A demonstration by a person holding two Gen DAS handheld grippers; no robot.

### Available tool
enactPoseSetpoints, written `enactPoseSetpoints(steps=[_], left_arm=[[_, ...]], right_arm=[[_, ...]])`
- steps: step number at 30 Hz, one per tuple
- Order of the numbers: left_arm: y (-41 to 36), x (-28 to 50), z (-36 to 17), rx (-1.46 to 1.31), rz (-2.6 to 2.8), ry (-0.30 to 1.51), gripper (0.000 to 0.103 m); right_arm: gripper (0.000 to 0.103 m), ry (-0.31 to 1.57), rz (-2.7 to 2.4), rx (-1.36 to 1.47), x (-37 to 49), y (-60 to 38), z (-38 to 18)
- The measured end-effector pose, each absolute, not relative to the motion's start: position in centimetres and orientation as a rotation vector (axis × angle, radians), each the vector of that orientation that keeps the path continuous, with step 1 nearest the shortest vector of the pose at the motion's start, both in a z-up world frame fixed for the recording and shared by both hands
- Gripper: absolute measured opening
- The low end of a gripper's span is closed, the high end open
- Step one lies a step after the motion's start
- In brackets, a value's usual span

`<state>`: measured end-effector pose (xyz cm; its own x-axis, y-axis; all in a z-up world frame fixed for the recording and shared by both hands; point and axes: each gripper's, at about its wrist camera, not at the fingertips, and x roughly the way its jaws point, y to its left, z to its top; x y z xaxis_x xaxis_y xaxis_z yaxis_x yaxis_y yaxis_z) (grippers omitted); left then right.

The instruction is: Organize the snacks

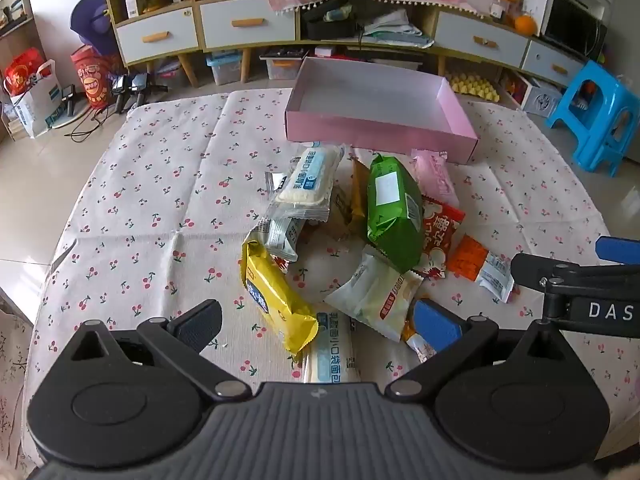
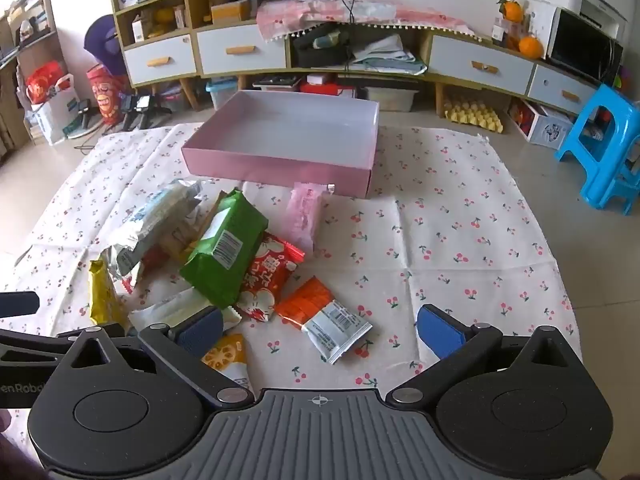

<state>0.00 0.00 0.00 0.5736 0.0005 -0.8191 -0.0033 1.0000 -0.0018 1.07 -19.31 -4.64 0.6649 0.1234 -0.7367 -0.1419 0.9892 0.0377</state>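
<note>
Several snack packets lie heaped on a cherry-print cloth: a green bag (image 1: 394,210) (image 2: 224,250), a yellow packet (image 1: 276,300), a white-and-blue bread packet (image 1: 306,178), a red packet (image 2: 268,280), an orange-and-white packet (image 2: 324,316) and a pink packet (image 2: 306,216). Behind them stands an empty pink box (image 1: 376,132) (image 2: 280,160). My left gripper (image 1: 318,322) hovers open over the near packets, nothing pressed between its pads. To its right, my right gripper (image 2: 320,326) hangs open above the orange-and-white packet. Each gripper's frame shows at the edge of the other's view.
The cloth (image 2: 460,240) covers a low table with bare cloth to the right and left of the pile. Beyond are a drawer cabinet (image 1: 240,26), a blue plastic stool (image 2: 604,148), storage bins and bags on the tiled floor.
</note>
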Motion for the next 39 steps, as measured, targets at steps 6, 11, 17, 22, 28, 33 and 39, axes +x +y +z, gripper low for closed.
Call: enactPoseSetpoints(steps=[6, 11, 17, 22, 28, 33, 39], left_arm=[[0.10, 0.05, 0.02, -0.006, 0.003, 0.964, 0.102], [0.04, 0.00, 0.04, -0.006, 0.001, 0.965, 0.102], [0.35, -0.04, -0.80, -0.007, 0.000, 0.964, 0.102], [0.30, 0.03, -0.71, -0.006, 0.001, 0.967, 0.102], [0.19, -0.10, -0.51, -0.005, 0.002, 0.970, 0.102], [-0.08, -0.12, -0.49, -0.003, 0.002, 0.973, 0.102], [-0.13, -0.15, -0.46, -0.003, 0.001, 0.975, 0.102]], right_arm=[[0.103, 0.852, 0.147, -0.019, 1.27, -19.47, -4.87], [0.103, 0.854, 0.157, -0.017, 1.22, -19.56, -4.90], [0.103, 0.857, 0.155, -0.020, 1.35, -19.48, -5.00], [0.103, 0.861, 0.155, -0.019, 1.35, -19.48, -5.06], [0.103, 0.861, 0.154, -0.018, 1.37, -19.48, -5.08], [0.103, 0.863, 0.155, -0.017, 1.30, -19.54, -5.12], [0.103, 0.864, 0.155, -0.017, 1.33, -19.54, -5.12]])
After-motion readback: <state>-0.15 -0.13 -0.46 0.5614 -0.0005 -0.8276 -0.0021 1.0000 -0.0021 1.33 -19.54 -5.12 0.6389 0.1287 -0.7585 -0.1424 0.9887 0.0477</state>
